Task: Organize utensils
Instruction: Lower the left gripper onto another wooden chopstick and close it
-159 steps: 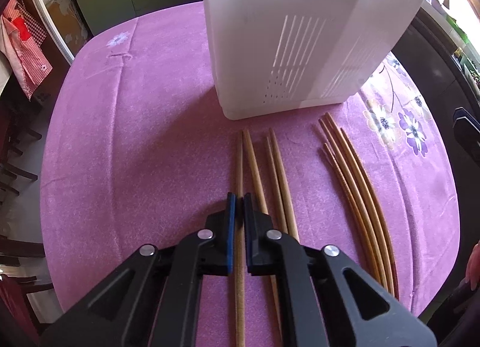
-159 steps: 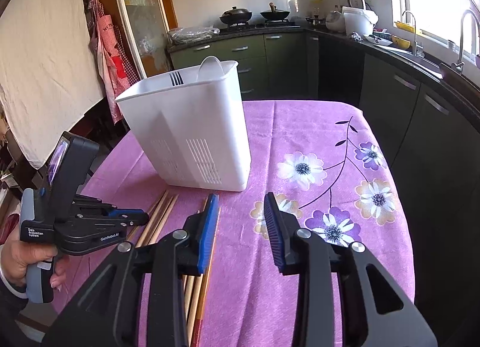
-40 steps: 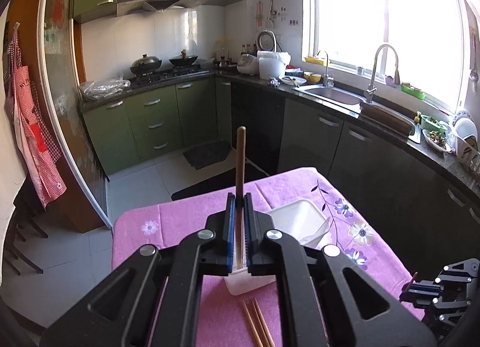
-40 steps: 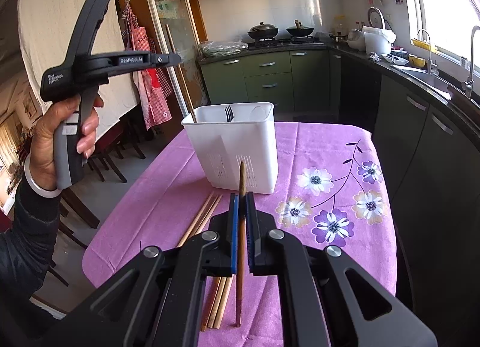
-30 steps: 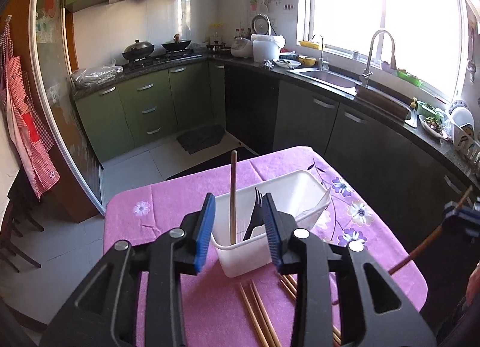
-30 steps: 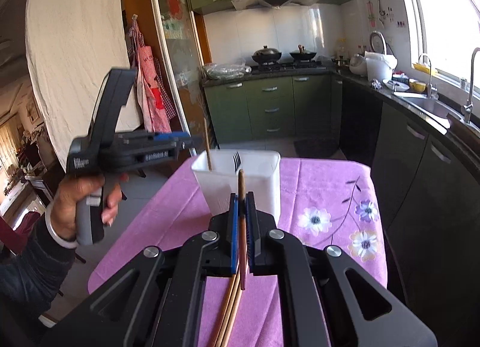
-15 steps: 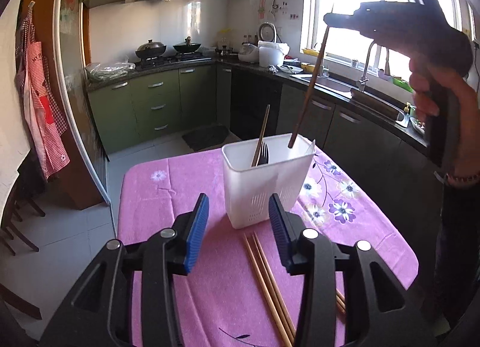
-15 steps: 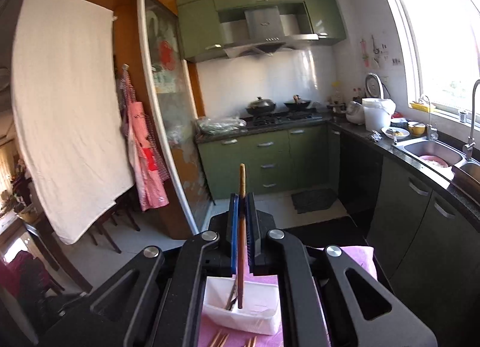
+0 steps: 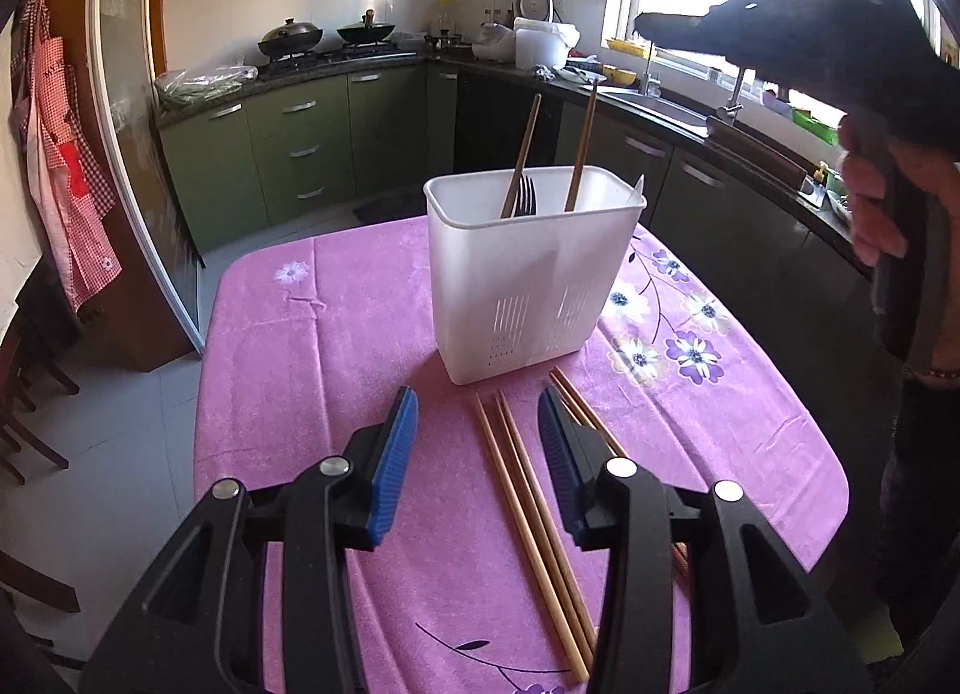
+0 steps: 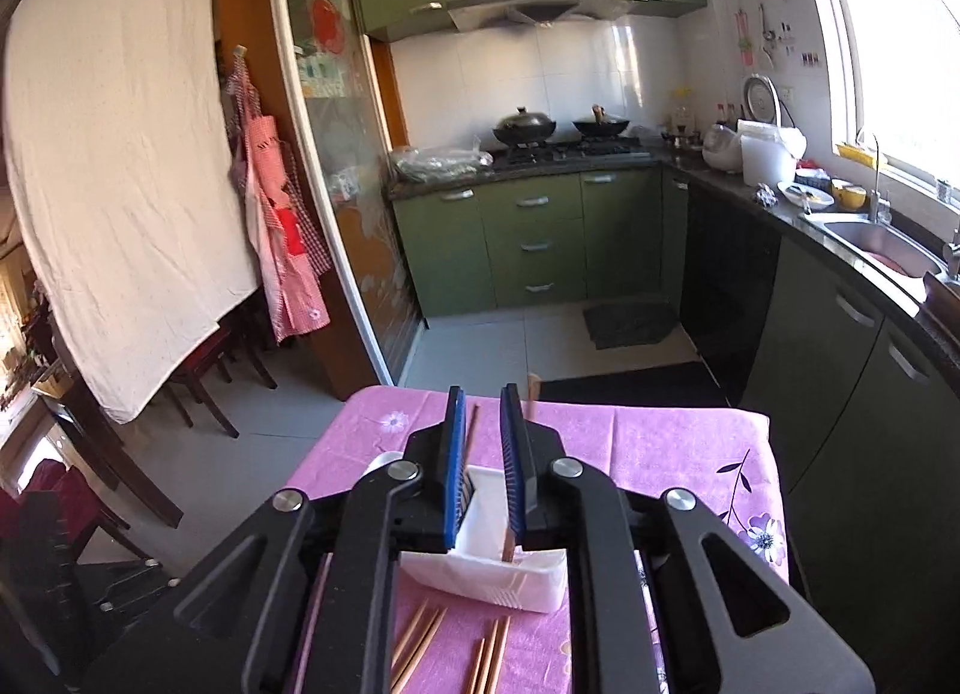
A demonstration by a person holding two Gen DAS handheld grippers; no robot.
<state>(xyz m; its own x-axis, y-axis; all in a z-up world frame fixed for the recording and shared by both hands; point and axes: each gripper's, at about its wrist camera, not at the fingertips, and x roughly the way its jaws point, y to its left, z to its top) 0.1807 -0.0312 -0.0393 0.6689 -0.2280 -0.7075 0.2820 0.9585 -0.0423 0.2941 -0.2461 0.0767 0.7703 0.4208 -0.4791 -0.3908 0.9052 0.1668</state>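
Observation:
A white utensil holder stands on the purple tablecloth, with two wooden chopsticks and a fork upright in it. Loose chopsticks lie on the cloth in front of it. My left gripper hangs open above them with nothing between its pads. A hand holds my right gripper high over the holder. Its jaws are opening, a narrow gap shows, and no pad presses on anything. One chopstick stands free behind the right finger.
The tablecloth ends at the table's edges on all sides. More chopsticks lie in front of the holder. Dark chairs stand at the left, and green cabinets with a sink counter run along the back and right.
The right gripper has let go of its chopstick, which now stands in the holder, and its jaws have parted slightly. The left gripper has sunk closer to the loose chopsticks.

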